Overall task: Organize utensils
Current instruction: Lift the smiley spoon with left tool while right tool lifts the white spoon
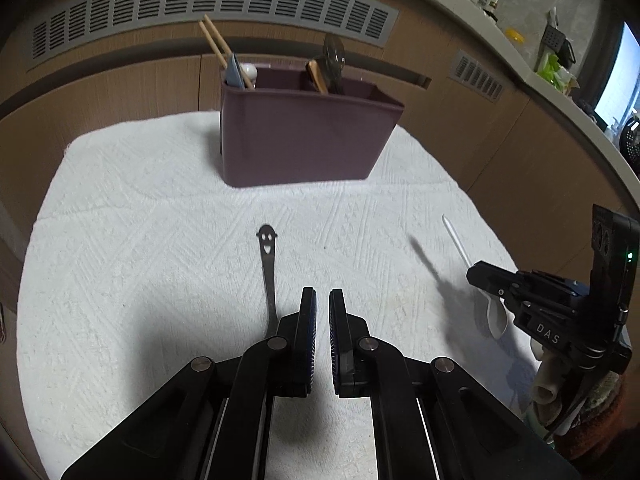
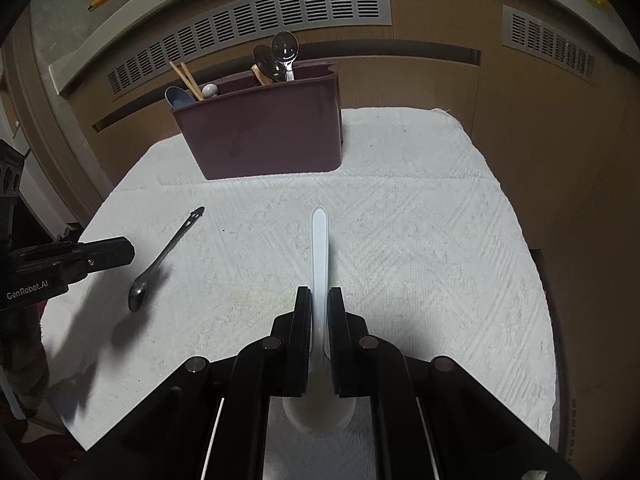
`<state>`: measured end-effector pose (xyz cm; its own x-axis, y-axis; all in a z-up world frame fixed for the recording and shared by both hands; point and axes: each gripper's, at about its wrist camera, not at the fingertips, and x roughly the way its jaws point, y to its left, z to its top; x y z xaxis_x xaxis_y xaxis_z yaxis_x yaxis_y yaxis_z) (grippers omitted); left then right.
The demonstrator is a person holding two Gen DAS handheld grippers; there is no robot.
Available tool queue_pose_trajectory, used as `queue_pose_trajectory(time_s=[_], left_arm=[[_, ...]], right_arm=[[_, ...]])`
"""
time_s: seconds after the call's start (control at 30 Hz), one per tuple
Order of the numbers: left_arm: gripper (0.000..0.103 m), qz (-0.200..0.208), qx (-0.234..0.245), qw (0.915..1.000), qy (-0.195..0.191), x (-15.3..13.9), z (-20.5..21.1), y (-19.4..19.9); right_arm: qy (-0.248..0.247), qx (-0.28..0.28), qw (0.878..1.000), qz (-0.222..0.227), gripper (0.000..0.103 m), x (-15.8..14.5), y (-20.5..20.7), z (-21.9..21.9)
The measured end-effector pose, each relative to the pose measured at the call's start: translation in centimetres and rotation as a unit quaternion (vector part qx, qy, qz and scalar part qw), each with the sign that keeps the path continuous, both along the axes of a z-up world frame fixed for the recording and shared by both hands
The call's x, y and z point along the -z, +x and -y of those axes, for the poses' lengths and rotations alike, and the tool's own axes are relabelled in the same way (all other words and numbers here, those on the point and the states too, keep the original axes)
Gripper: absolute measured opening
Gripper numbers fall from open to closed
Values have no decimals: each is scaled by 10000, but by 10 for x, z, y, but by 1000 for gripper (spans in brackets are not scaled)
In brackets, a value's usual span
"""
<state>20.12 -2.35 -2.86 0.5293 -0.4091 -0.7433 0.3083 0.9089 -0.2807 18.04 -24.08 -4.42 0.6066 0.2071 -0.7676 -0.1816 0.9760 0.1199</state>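
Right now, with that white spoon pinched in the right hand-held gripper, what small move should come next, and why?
Probably carry the white spoon forward over the maroon caddy. The right hand-held gripper is already shut on its handle, and the caddy with the other utensils stands straight ahead. The metal spoon still lies on the towel.

The left gripper (image 1: 322, 300) hides the metal spoon's (image 1: 269, 276) bowl. Between the right jaws, the white spoon's (image 2: 320, 256) neck is covered.
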Motion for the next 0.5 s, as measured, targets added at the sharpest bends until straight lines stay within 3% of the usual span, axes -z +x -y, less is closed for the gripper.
queue_pose_trajectory(time_s=[0.23, 0.5], left_arm=[[6, 329, -133, 9993, -113, -21, -14, -13], [6, 294, -186, 9993, -147, -17, -21, -16]], right_arm=[[180, 41, 9998, 15, 8, -8, -6, 18], [317, 117, 9994, -32, 8, -10, -4, 30]])
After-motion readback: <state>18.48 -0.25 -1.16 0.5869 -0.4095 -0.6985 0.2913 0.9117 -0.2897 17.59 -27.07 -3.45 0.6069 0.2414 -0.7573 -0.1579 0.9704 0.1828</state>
